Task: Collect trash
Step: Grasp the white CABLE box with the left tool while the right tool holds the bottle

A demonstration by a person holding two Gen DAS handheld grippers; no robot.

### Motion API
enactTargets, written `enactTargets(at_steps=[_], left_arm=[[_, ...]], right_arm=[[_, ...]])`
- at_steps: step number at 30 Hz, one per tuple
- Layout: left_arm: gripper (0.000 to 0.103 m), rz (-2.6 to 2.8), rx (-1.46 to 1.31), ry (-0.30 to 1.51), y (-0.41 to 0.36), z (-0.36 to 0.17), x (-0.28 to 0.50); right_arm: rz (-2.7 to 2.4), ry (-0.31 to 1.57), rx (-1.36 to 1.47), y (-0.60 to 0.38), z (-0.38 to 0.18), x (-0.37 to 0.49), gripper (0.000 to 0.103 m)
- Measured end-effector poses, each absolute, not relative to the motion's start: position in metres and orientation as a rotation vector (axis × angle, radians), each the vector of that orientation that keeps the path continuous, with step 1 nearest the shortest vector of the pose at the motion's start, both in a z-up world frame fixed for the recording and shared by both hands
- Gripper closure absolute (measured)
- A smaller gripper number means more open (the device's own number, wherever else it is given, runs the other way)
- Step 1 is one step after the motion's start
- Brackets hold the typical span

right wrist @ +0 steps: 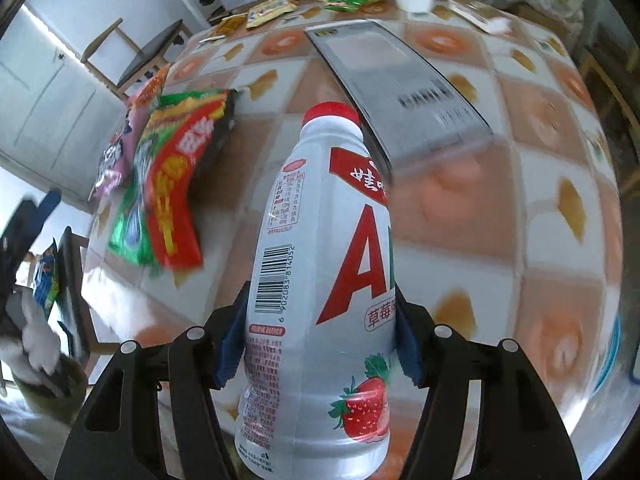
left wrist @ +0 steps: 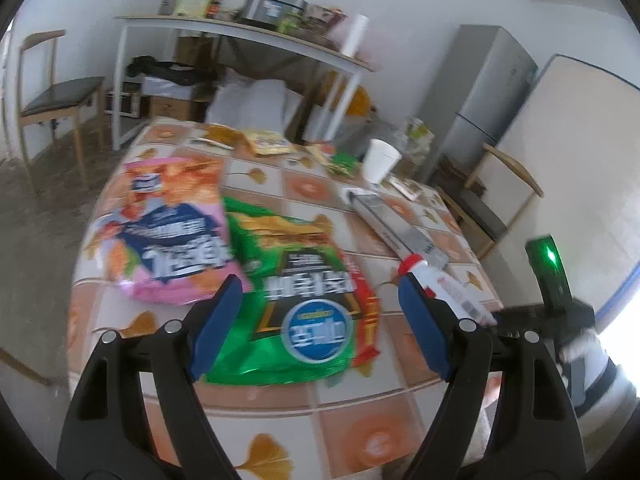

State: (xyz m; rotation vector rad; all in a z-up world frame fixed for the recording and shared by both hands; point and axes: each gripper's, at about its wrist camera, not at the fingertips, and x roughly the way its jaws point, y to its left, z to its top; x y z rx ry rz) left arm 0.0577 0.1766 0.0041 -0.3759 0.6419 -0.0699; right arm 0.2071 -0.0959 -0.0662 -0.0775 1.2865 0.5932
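White plastic bottle (right wrist: 320,260), centre frame, clamped at mid-body by right gripper (right wrist: 316,340); left gripper (left wrist: 320,324) wide open, empty, above green bag (left wrist: 304,300). Advise upright carry, firm squeeze.

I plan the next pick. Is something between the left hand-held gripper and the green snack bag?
Nothing visible. The left hand-held gripper is open, and the green snack bag lies flat on the table directly ahead between its fingers, with no object before it.
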Motion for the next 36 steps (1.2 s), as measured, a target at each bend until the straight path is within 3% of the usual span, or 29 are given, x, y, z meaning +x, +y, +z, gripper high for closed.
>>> enactTargets(at_steps=[11, 18, 26, 33, 36], left_arm=[[0.027, -0.262, -0.351, 0.766, 0.091, 0.01, 0.133], [0.027, -0.26, -0.43, 0.918, 0.056, -0.015, 0.189], [0.027, -0.184, -0.579, 1.084, 0.049, -0.049, 0.263], [0.028, -0.16, -0.579, 1.216, 0.036, -0.084, 0.311], [0.027, -0.165, -0.573, 1.177, 0.035, -0.083, 0.311]], right_arm=[[0.379, 1.252, 0.058, -0.197, -0.068, 0.191, 0.042], [0.298, 1.21, 0.111, -0.233, -0.073, 0.265, 0.042], [0.432, 1.212, 0.186, -0.22, -0.082, 0.373, 0.042], [0.573, 1.222, 0.087, -0.182, -0.078, 0.389, 0.042], [0.654, 1.25, 0.122, -0.175, -0.083, 0.381, 0.042]])
